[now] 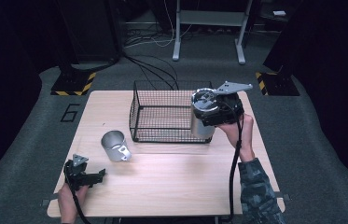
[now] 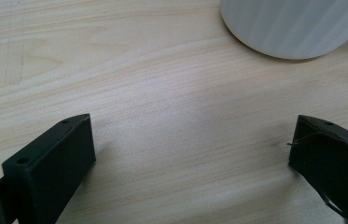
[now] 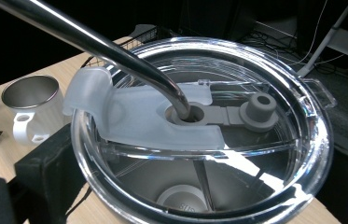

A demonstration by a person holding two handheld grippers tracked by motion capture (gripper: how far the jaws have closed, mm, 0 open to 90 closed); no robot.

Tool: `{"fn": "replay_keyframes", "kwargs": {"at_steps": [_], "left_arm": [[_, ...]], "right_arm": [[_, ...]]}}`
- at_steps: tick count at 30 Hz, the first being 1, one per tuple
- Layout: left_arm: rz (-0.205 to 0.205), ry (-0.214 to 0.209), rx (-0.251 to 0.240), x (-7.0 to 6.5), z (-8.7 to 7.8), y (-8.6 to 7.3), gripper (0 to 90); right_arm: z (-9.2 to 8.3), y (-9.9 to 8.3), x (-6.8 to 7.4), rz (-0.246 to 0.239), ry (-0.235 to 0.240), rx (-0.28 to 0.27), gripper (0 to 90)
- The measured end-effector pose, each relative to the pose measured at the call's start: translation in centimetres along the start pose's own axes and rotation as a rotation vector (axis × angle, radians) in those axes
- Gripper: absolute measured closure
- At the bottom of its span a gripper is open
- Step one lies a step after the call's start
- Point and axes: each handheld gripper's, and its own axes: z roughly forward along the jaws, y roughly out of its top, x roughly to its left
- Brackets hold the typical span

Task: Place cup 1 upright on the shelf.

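A steel tumbler point(image 1: 203, 116) with a clear lid point(image 3: 199, 135) and a bent metal straw point(image 3: 115, 51) is upright at the front right corner of the black wire basket point(image 1: 162, 112). My right gripper point(image 1: 216, 112) is shut on its body, with one jaw on each side of it in the right gripper view point(image 3: 199, 186). A white mug with a metal inside point(image 1: 114, 146) lies tilted on the table left of the basket, also seen past the tumbler as the mug point(image 3: 31, 107). My left gripper point(image 1: 96, 176) rests near the front left edge, open and holding nothing point(image 2: 190, 149), with the mug's white wall point(image 2: 293, 28) just ahead.
The light wooden table point(image 1: 171, 182) has free surface in front of the basket and between the two hands. Cables, yellow-black marked stand feet and a metal frame sit on the grey floor behind the table.
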Motion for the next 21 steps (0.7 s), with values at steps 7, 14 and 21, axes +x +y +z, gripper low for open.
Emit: {"fn": "replay_keyframes", "kwargs": {"at_steps": [7, 14, 21], "left_arm": [[0.0, 0.0, 0.0, 0.0, 0.0, 0.0, 0.1], [0.0, 0.0, 0.0, 0.0, 0.0, 0.0, 0.1], [0.0, 0.0, 0.0, 0.0, 0.0, 0.0, 0.1]], "right_arm": [[0.8, 0.7, -0.2, 0.0, -0.001, -0.004, 3.3], [1.5, 1.5, -0.5, 0.009, -0.007, -0.008, 3.3], [2.3, 2.1, -0.9, 0.014, -0.017, -0.002, 3.3]]}}
